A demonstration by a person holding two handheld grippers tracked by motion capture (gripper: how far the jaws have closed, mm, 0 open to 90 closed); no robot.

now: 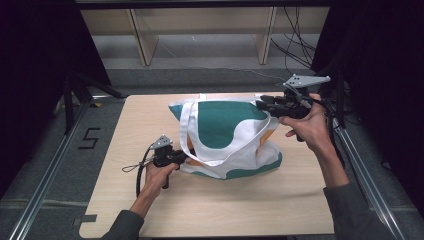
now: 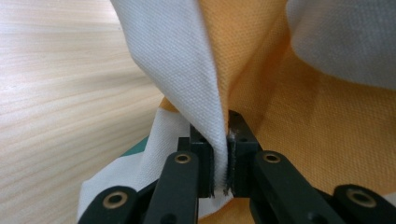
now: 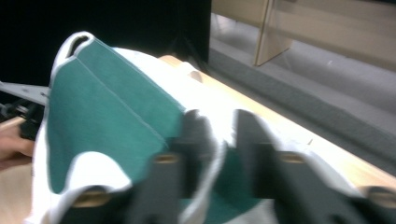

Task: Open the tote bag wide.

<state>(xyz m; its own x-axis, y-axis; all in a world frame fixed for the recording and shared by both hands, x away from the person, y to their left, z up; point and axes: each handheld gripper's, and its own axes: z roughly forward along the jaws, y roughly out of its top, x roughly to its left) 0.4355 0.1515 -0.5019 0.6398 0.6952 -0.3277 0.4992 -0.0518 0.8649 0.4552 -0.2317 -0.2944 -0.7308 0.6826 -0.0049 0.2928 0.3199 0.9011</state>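
White tote bag (image 1: pixel 225 137) with teal and orange patches, pale wood-grain table (image 1: pixel 150 210)

Ahead of the left gripper (image 1: pixel 184 158), the tote bag (image 1: pixel 225 135) blocks passage; its white edge fills the gap between the pads. Bare table (image 1: pixel 210 205) lies open behind and outboard of this gripper. Ahead of the right gripper (image 1: pixel 261 104), the raised bag wall obstructs; free table remains below and behind it.

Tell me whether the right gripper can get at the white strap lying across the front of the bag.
Probably not yet: the right gripper looks clamped on the white, teal and orange fabric tote bag rim. Once released, the white strap lies exposed.
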